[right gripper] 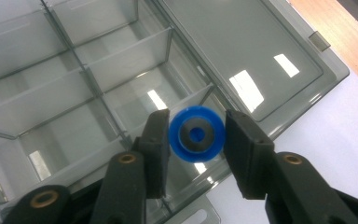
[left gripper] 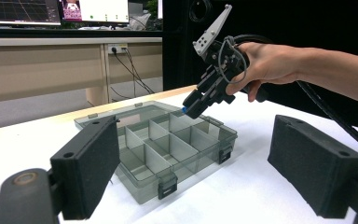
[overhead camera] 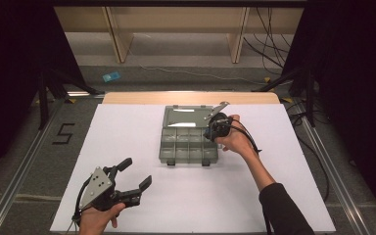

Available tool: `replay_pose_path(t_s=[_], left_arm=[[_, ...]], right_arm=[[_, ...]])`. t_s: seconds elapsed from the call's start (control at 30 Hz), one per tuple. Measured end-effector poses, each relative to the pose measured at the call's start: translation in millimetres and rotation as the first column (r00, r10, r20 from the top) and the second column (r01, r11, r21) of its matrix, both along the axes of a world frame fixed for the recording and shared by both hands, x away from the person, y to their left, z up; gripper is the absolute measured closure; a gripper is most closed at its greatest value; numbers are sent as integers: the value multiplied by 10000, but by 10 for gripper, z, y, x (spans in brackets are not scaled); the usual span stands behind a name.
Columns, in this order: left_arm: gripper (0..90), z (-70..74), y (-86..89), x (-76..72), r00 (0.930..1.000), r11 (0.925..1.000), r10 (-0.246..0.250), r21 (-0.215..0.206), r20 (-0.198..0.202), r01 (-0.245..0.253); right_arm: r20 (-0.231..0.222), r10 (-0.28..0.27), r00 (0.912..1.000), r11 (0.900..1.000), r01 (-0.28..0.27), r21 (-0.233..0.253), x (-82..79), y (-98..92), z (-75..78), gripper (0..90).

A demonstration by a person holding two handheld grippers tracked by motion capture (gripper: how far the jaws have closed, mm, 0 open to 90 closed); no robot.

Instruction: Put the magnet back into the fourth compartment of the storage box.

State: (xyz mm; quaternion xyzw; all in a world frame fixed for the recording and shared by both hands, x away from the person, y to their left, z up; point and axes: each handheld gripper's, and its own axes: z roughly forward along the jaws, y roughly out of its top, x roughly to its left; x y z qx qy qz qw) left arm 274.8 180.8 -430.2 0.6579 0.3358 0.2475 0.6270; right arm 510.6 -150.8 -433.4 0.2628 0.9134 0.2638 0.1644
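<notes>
Blue ring held over the open compartment box.

The right gripper has its jaws closed on a small blue ring with a grey inner band, gripped at two opposite points of its outer rim. The ring hangs above the compartment box, over a compartment in the row next to the hinged lid, at the box's right end as the person sees it. The ring appears light and rigid, probably smooth plastic, so it may slip or rotate between the pads; the rim grip across its full width is judged the soundest hold. The box appears thin-walled, light and liable to slide on the table. The left gripper rests near the table's front edge, well apart from the box, jaws wide open and empty.
</notes>
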Motion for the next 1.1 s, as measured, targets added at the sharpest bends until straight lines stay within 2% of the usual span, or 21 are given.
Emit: replay_pose_path(t_s=[0.07,0.1,0.17,0.27,0.3,0.37,0.5,0.57,0.6,0.63,0.7,0.87,1.1], left_arm=[[157,0,0,0,10000,10000,1,-8,-3,-1],[157,0,1,-1,10000,10000,4,-1,1,-4],[157,1,4,-2,10000,10000,6,9,3,-6],[157,-2,3,5,10000,9999,-52,-120,71,53],[157,-3,5,6,10000,9999,-43,-108,70,43],[157,2,10,0,10000,10000,13,-7,11,-13],[157,-3,4,5,10000,9999,-49,-106,64,50],[157,0,7,-1,10000,10000,5,-24,18,-5],[157,2,8,-2,10000,10000,19,3,-1,-19],[157,3,9,-4,10000,10000,35,42,-13,-35],[157,2,7,-4,10000,10000,30,32,-19,-30],[157,2,8,-1,10000,10000,5,34,21,-5],[157,1,6,-1,10000,10000,24,-1,-1,-24]], right_arm=[[3,-188,9998,9998,188,13,-1,10,-6,549],[53,-305,9995,9995,305,-9,-5,14,-7,483],[29,-262,9997,9997,262,-25,-9,12,-1,474],[289,-275,9992,9996,277,-59,-47,9,51,432],[415,-316,9986,9995,313,82,-84,9,95,399],[571,-356,9977,9993,347,155,-104,11,109,389],[552,-312,9980,9989,292,365,-197,7,195,334],[657,-393,9971,9979,358,532,-246,3,239,323],[534,-323,9981,9977,290,605,-273,-5,270,321],[711,-234,9972,9952,165,961,-322,-6,305,321],[878,-151,9960,9934,49,1143,-375,-6,340,318],[984,65,9951,9885,-212,1496,-501,-19,396,310],[983,49,9951,9813,-237,1909,-590,-64,411,302]])
